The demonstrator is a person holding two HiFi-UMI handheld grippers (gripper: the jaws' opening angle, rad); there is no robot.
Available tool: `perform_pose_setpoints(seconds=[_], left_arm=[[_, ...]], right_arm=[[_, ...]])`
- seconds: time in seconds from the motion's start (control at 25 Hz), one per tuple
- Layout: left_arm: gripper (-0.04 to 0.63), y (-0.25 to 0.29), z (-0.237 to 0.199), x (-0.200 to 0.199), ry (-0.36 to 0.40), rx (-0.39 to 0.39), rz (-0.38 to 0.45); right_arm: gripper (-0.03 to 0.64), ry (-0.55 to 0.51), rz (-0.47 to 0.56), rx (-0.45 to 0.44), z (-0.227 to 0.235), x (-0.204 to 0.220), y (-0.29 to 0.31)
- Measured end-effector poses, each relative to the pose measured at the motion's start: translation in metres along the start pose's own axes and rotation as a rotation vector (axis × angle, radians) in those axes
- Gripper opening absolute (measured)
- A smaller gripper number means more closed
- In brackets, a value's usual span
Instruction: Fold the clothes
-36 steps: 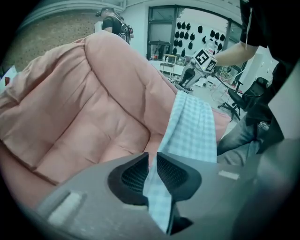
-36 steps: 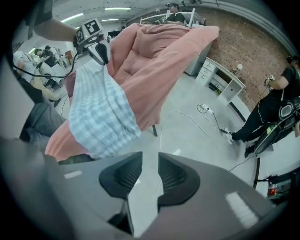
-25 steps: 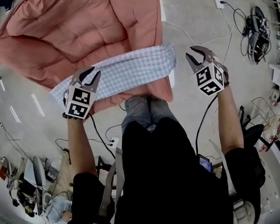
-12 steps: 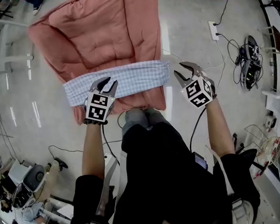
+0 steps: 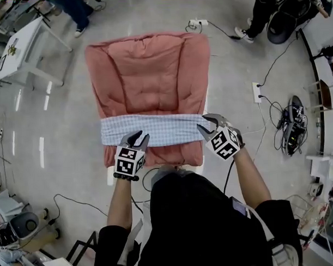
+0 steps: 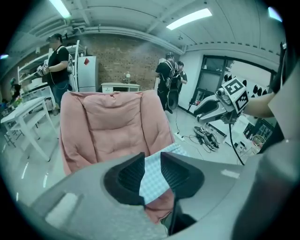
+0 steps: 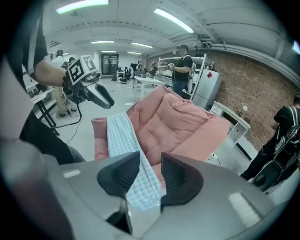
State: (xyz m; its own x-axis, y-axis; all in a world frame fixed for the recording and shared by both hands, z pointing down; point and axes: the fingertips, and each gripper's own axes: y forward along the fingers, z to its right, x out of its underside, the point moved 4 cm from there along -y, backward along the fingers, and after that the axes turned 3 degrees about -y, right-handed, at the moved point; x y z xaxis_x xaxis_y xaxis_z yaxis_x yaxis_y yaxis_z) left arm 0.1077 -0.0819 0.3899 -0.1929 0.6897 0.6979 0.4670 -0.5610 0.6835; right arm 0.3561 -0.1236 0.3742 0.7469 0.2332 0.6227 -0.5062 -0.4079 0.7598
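The checked cloth (image 5: 155,130) lies as a band across the pink pad's (image 5: 148,70) near end, so I'd lower the empty, narrowly parted left gripper (image 5: 138,137) and right gripper (image 5: 203,123), whose jaws have just been opening, evenly onto matching corners.

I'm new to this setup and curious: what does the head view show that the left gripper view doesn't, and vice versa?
Only the head view: the black-and-white marker cube on the left gripper, and the person's left forearm. Only the left gripper view: a red brick wall, a white fridge, long ceiling lights. Both: the pink quilted cushion with the blue-and-white checked cloth lying across it.
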Motion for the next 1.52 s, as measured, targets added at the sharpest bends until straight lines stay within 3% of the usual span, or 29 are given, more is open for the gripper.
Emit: perform_pose_setpoints(seconds=[0.16, 0.36, 0.52, 0.76, 0.96, 1.12, 1.28, 1.4, 1.52], left_arm=[[0.112, -0.013, -0.014, -0.019, -0.062, 0.01, 0.091], [0.11, -0.019, -0.034, -0.021, -0.068, 0.007, 0.079], [0.11, -0.017, -0.048, -0.03, -0.088, -0.041, 0.086], [0.112, -0.009, -0.074, -0.034, -0.189, -0.165, 0.11], [0.11, 0.008, -0.034, 0.005, -0.451, -0.364, 0.09], [0.112, 0.02, -0.03, 0.036, -0.746, -0.525, 0.242], [0.112, 0.035, 0.001, 0.069, -0.982, -0.631, 0.354], [0.112, 0.025, 0.015, 0.104, -1.051, -0.678, 0.366], [0.112, 0.028, 0.007, 0.127, -1.091, -0.708, 0.383]], right_arm=[[0.146, -0.01, 0.057, -0.03, -0.014, -0.056, 0.004], [0.146, 0.016, 0.113, -0.093, -0.029, -0.108, 0.015], [0.146, -0.025, 0.145, -0.101, -0.007, -0.13, 0.022], [0.146, -0.079, 0.185, -0.213, 0.026, -0.153, 0.05], [0.147, -0.166, 0.204, -0.511, 0.037, -0.126, 0.087], [0.15, -0.251, 0.171, -0.666, 0.035, -0.126, 0.137], [0.152, -0.216, 0.119, -0.762, 0.029, -0.119, 0.178], [0.169, -0.181, 0.074, -0.807, 0.001, -0.126, 0.193], [0.186, -0.239, 0.038, -0.789, -0.017, -0.131, 0.221]])
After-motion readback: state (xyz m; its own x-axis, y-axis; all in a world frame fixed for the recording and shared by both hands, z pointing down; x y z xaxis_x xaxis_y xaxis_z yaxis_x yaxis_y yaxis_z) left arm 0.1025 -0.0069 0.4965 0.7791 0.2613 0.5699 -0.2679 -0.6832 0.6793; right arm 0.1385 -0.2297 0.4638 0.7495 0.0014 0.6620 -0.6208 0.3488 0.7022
